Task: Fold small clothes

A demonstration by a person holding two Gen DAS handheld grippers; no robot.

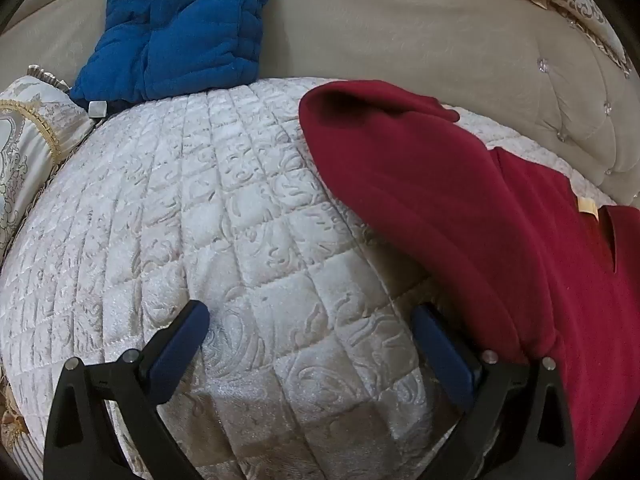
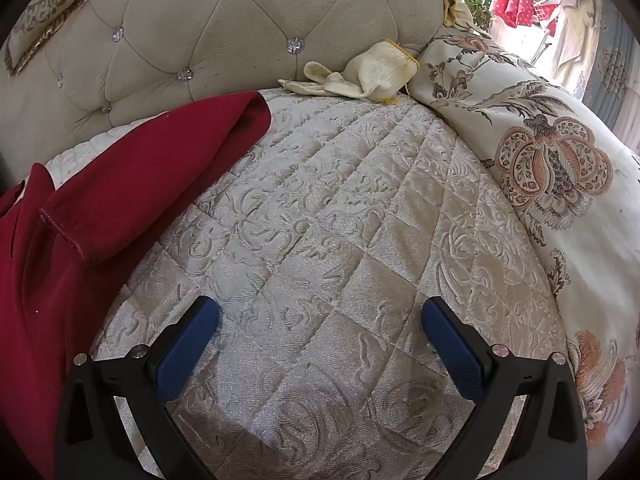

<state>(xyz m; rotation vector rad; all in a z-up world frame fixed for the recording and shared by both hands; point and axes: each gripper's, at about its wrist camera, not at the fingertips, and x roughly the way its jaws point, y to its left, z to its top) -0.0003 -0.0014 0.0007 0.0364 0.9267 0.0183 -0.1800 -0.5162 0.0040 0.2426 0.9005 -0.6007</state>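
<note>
A dark red garment lies spread on the quilted white bed cover, filling the right of the left wrist view; a small cream label shows near its neckline. My left gripper hovers open just left of it, its right blue pad close to the cloth's edge and nothing between the fingers. In the right wrist view the same red garment lies at the left, one sleeve stretched toward the headboard. My right gripper is open over bare bed cover, to the right of the garment.
A blue padded jacket lies at the head of the bed. Cream gloves rest against the tufted headboard. A floral pillow bounds the right side, and a patterned cushion the left.
</note>
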